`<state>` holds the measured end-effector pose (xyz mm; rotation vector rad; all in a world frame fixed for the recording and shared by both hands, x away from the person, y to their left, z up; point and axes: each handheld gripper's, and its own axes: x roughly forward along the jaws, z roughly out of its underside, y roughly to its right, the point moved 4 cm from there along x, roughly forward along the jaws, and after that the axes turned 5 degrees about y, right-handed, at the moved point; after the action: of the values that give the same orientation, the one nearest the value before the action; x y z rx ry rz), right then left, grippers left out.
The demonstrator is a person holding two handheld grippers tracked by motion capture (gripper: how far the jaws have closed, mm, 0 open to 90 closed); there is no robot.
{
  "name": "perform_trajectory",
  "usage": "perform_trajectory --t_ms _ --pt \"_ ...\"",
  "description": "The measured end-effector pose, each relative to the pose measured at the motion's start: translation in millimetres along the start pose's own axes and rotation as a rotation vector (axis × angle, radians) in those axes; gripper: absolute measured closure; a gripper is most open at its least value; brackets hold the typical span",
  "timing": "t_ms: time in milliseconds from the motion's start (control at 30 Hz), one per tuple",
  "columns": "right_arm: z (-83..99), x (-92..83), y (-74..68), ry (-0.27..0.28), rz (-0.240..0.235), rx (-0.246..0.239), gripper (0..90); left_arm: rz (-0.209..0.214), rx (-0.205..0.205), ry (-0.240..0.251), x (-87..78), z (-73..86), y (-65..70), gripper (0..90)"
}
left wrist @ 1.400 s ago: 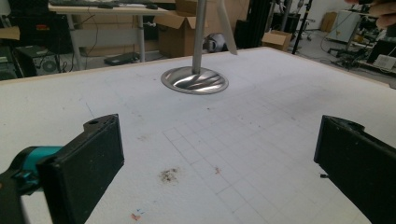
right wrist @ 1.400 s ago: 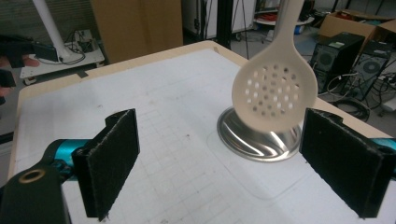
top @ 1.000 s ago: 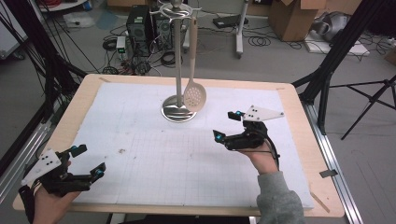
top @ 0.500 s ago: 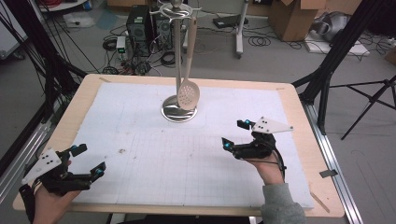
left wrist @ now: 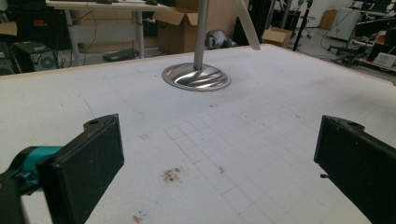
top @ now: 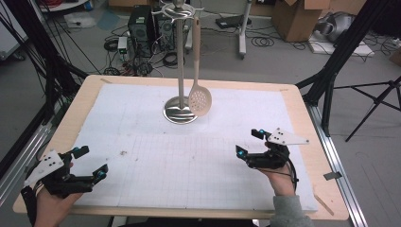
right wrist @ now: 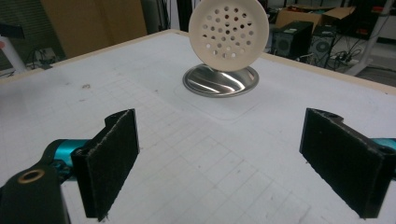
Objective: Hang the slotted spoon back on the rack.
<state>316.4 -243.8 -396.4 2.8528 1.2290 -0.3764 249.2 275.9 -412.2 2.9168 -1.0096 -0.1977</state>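
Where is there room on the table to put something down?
The white mat is bare between the left gripper and right gripper, and along both far corners. It is crowded only mid-back, where the skimmer hangs by the stand.

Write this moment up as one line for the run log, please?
left gripper: open, empty, near table corner | right gripper: open, empty, facing slotted spoon | slotted spoon: hanging on stand | mat: bare between grippers

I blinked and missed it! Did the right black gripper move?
Yes. The right black gripper moved back toward the person, away from the shiny round metal stand base.
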Motion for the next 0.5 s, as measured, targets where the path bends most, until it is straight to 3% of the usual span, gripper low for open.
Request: perform_trajectory --t_ms 500 --pt "21.9 -22.1 11.0 0.020 0.034 0.042 11.0 0.001 -0.001 -0.001 2.4 1.6 -0.6 1.8"
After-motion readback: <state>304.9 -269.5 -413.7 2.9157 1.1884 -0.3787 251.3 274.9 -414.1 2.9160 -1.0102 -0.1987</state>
